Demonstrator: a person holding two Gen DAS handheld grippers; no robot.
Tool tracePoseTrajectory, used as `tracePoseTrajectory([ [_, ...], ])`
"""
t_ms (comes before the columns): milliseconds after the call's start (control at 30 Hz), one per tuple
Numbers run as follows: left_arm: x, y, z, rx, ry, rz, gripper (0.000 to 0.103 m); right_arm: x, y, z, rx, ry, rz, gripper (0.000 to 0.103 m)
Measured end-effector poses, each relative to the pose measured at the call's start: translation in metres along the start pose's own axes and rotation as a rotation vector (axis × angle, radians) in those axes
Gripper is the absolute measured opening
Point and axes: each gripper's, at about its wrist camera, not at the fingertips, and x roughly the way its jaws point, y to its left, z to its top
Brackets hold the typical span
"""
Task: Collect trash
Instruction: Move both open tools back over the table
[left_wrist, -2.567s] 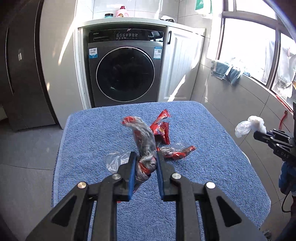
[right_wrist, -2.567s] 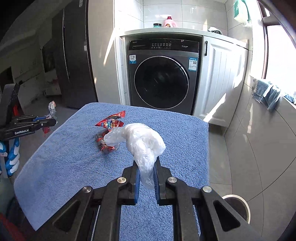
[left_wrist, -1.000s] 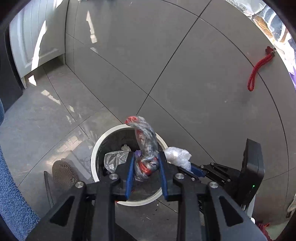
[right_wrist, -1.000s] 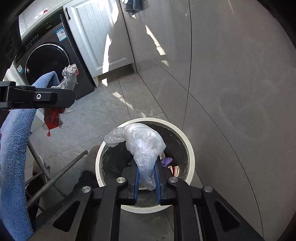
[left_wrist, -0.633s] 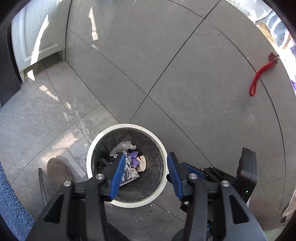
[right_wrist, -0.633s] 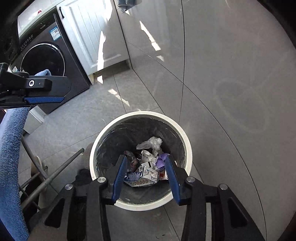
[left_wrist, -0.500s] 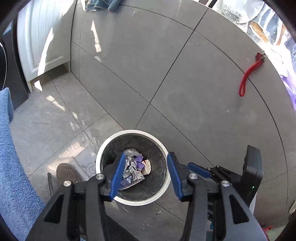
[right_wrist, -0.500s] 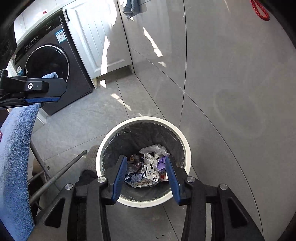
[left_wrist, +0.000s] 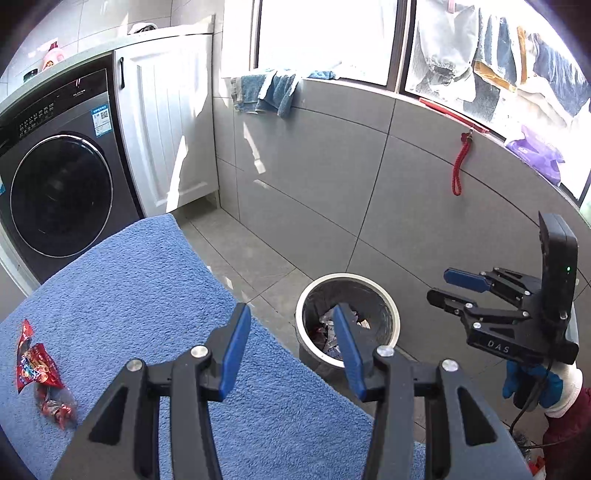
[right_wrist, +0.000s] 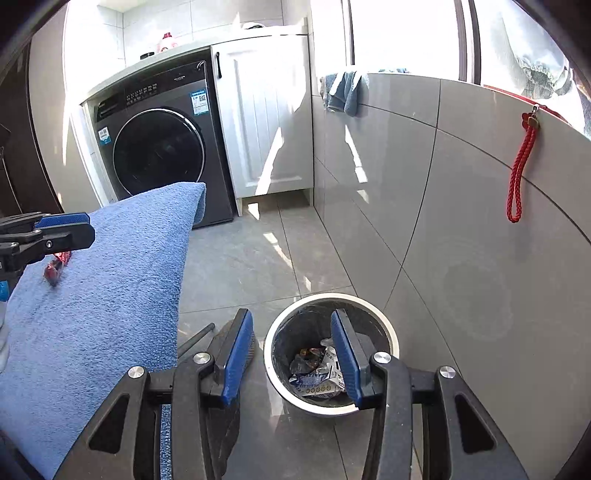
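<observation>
Red wrappers (left_wrist: 37, 373) on blue towel (left_wrist: 147, 295), bin (right_wrist: 384, 328) nearby (both grippers empty)

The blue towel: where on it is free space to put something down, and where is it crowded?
The blue towel is bare from its far corner near the washing machine to the edge beside the trash bin. Only its left edge is crowded, where red snack wrappers lie.

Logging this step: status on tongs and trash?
Both tongs, left and right, just opened, empty. Red wrappers left on blue towel. Bin path clear.
</observation>
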Motion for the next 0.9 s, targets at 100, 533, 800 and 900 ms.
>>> tracePoseTrajectory([
  [100,-0.035,0.023,-0.019,-0.025,-0.039,0.052,0.048,-0.018,0.025,0.007,-0.039,-0.032,0.02,0.042],
  [533,-0.172,0.113,-0.106,-0.191,-0.19,0.226,0.053,-0.101,0.126,0.021,-0.166,-0.163,0.126,0.043],
  [800,-0.232,0.152,-0.16,-0.277,-0.245,0.341,0.059,-0.13,0.186,0.015,-0.281,-0.199,0.189,0.046],
  [900,-0.247,0.169,-0.176,-0.304,-0.247,0.374,0.062,-0.129,0.203,0.018,-0.316,-0.2,0.209,0.046],
])
